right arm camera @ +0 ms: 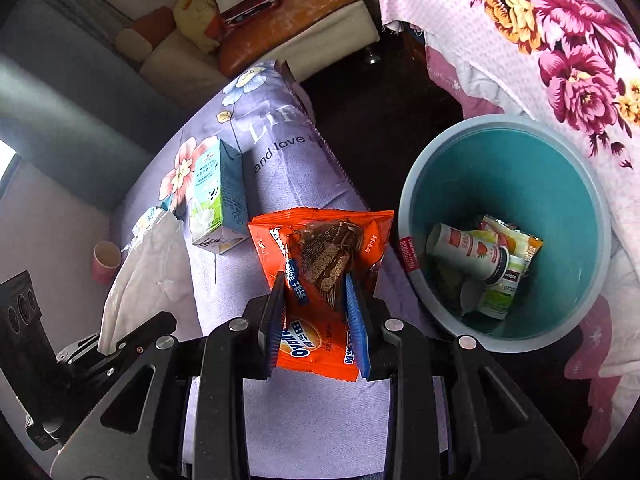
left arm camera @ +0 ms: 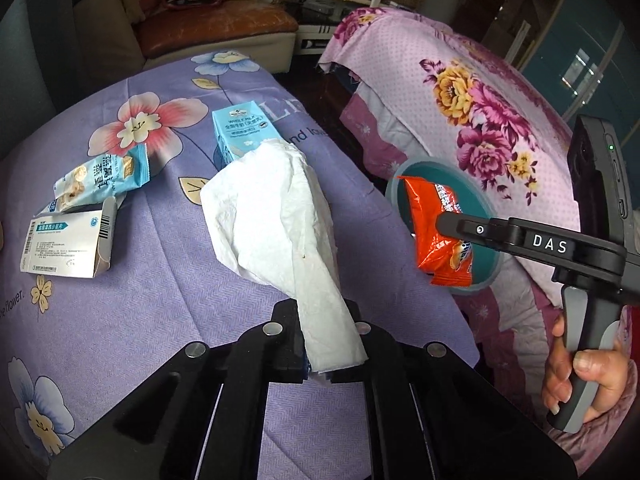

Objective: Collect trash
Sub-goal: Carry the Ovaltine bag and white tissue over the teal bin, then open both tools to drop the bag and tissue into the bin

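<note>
Your left gripper (left arm camera: 320, 344) is clamped tight on a white tissue (left arm camera: 276, 216), which sticks up and forward from the closed fingers, lifted clear of the purple cloth (left arm camera: 168, 288). Your right gripper (right arm camera: 316, 312) holds an orange wrapper (right arm camera: 320, 280) between its 2 blue pads (right arm camera: 356, 320), fingers narrow and pressing on both sides; in the left wrist view that wrapper hangs in front of the bin's mouth, with your hand (left arm camera: 580, 376) on the grip below. The teal bin (right arm camera: 424, 184) stands off the cloth's edge to the right, beside a pink floral cover (right arm camera: 560, 60), and already has a small bottle (right arm camera: 464, 252) and packets in it. 3 items lie on the cloth: a milk carton (left arm camera: 244, 132) standing upright, a blue snack packet (left arm camera: 104, 180), and a white box (left arm camera: 68, 248) just beside the packet.
</note>
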The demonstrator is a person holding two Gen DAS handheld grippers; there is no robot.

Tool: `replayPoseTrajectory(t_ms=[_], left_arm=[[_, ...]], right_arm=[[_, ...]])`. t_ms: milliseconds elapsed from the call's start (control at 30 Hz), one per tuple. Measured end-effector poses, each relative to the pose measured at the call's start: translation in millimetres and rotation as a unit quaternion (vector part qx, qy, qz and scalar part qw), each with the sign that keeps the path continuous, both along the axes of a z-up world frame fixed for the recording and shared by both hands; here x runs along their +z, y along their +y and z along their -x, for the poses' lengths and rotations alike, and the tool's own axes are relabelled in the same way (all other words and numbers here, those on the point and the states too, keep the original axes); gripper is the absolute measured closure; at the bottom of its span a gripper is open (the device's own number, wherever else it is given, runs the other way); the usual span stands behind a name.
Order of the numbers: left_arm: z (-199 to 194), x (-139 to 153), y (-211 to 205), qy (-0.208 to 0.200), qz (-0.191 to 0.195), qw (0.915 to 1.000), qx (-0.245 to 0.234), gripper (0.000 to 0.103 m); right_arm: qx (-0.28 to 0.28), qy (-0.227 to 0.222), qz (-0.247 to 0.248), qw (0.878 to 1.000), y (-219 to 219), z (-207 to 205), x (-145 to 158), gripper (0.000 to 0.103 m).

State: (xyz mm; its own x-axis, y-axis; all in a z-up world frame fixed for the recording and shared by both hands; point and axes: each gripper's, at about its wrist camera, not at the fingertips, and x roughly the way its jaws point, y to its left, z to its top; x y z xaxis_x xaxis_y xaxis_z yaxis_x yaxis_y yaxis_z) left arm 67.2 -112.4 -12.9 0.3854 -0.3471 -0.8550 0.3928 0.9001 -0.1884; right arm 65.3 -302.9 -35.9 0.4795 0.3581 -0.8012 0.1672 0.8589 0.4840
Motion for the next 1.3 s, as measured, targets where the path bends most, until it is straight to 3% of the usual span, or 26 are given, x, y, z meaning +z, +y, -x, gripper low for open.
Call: replayPoseTrajectory(t_ms=[300, 633, 1167, 1233, 1267, 1300], left_arm=[[1.1, -2.1, -78.2, 0.003, -0.021, 0.9973, -0.07, 0.098], [3.8, -17.7, -162.7, 0.022, -0.036, 0.9898, -0.136, 0.098], [-22.1, -54.9, -209.2, 0.057, -0.053, 0.9846, -0.157, 0.096], [-24.8, -57.5, -210.4, 0.062, -0.053, 0.9843, -0.157, 0.086], [-25.5, -59.0, -210.4, 0.062, -0.054, 0.9845, -0.155, 0.061], [-25.9, -59.1, -209.1, 0.056, -0.056, 0.9854, -0.151, 0.031]], right_arm=[[-0.074, -0.021, 0.009, 0.997, -80.5, 34.9, 5.3, 0.076], [-0.143, -0.014, -0.003, 0.99, -155.6, 75.1, -9.6, 0.076], [-0.158, 0.02, 0.004, 0.987, -178.5, 64.7, -32.7, 0.075], [-0.16, 0.022, 0.006, 0.987, -179.2, 62.7, -33.2, 0.075], [-0.161, 0.024, 0.007, 0.987, -179.9, 61.3, -33.2, 0.075], [-0.161, 0.025, 0.008, 0.987, -179.4, 59.8, -33.2, 0.075]])
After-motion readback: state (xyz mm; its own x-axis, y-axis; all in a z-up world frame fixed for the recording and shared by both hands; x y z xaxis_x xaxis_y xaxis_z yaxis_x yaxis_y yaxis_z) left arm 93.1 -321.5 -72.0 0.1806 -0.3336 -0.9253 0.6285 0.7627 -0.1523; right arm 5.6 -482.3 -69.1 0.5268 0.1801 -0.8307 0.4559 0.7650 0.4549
